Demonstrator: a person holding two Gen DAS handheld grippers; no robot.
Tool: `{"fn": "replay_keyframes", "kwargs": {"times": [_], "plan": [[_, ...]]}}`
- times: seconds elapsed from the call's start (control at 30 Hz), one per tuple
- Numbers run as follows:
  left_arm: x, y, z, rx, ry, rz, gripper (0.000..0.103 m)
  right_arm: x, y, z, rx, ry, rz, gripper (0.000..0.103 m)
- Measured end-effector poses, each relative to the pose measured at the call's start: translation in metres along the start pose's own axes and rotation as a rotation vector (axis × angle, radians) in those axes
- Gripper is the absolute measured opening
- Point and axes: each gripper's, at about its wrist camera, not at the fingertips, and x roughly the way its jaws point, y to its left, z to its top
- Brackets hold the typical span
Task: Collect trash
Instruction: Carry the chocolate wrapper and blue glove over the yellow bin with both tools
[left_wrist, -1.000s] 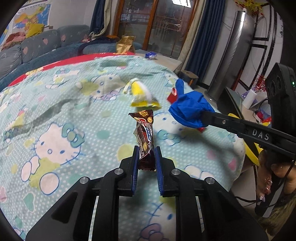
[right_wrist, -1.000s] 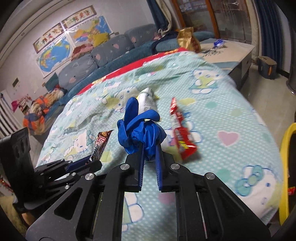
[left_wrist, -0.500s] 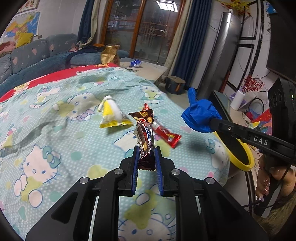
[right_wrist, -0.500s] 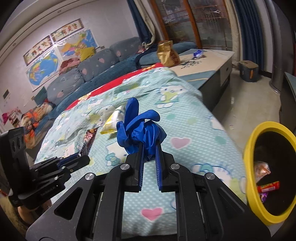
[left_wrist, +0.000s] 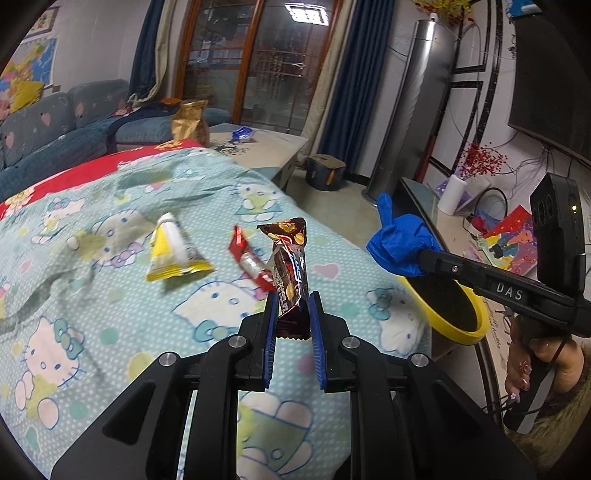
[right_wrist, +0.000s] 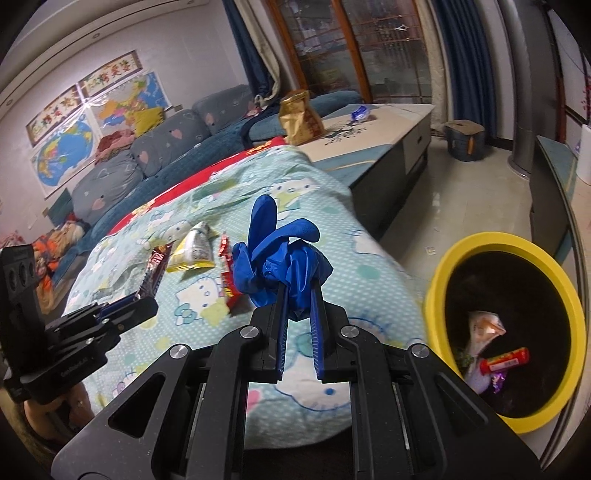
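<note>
Over the edge of the bed, the left gripper (left_wrist: 291, 321) is pinching the bottom end of a brown snack wrapper (left_wrist: 290, 275), which sticks up between its narrowly set jaws, and the right gripper (right_wrist: 297, 319) is clamped nearly shut on a crumpled blue glove (right_wrist: 282, 254). What's changed in the last second: both hands have swung away from the middle of the quilt (left_wrist: 110, 317) toward the yellow trash bin (right_wrist: 436, 291), which wasn't even in view before and now sits on the floor just past the bed's corner, with a few wrappers already inside. So this looks like the carry leg, with both pieces probably about to be dropped in. Left behind on the quilt are a yellow-and-white packet (left_wrist: 173, 254) and a red wrapper (left_wrist: 247, 258), lying close together, so there's more collecting to do after this.
</note>
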Motion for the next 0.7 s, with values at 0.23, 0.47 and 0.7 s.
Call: {"fn": "replay_keyframes", "kwargs": {"times": [0.23, 0.47, 0.7], "plan": [[0.004, -0.023, 0.006, 0.045, -0.009, -0.036, 0.016, -0.017, -0.025, 0.000, 0.038, -0.024, -0.047, 0.007], [0.008, -0.044, 0.012, 0.088, -0.016, -0.066, 0.016, -0.032, -0.054, -0.002, 0.075, -0.044, -0.101, 0.007], [0.014, -0.067, 0.015, 0.129, -0.016, -0.098, 0.016, -0.048, -0.081, -0.001, 0.112, -0.067, -0.159, 0.007]]}}
